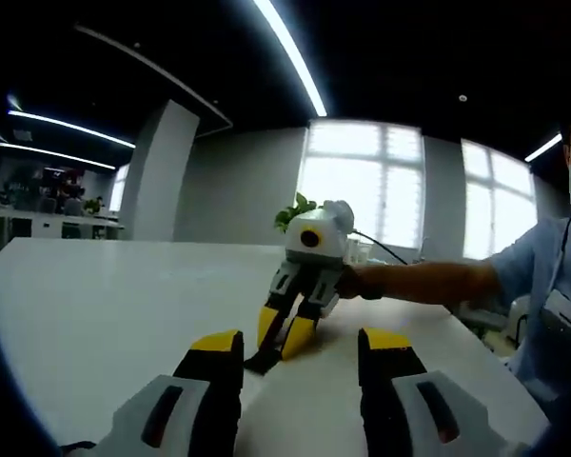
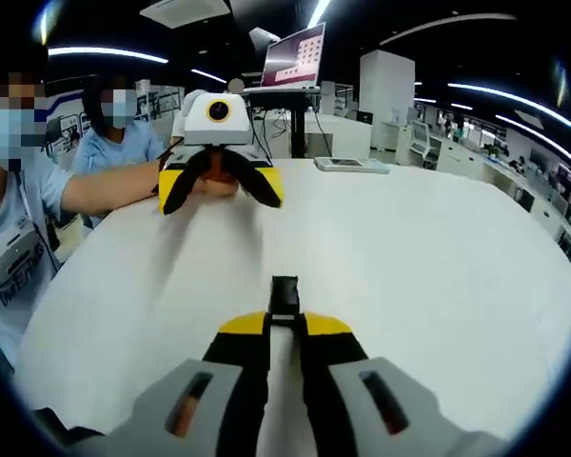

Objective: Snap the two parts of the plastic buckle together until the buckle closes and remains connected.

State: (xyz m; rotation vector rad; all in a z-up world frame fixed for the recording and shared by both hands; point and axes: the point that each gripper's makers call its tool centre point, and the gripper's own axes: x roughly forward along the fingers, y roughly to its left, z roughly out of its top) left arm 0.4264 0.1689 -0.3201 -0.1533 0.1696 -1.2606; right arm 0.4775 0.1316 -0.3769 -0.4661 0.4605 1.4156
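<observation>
My right gripper [image 2: 285, 328] is shut on a small black buckle part [image 2: 285, 293], which sticks out past its yellow tips and lies low over the white table [image 2: 438, 276]. The left gripper view shows that same right gripper [image 1: 284, 335] across the table, the black buckle part [image 1: 264, 360] at its tips touching the table [image 1: 95, 314]. My left gripper [image 1: 302, 345] stands open with nothing between its jaws. From the right gripper view, the left gripper [image 2: 221, 198] faces me at the far side, jaws spread wide, with a hand behind it.
People [image 2: 109, 143] sit at the table's left side in the right gripper view. A laptop on a stand [image 2: 300, 57] and a flat book [image 2: 347, 164] are at the far edge. A green plant [image 1: 295, 209] stands behind the right gripper.
</observation>
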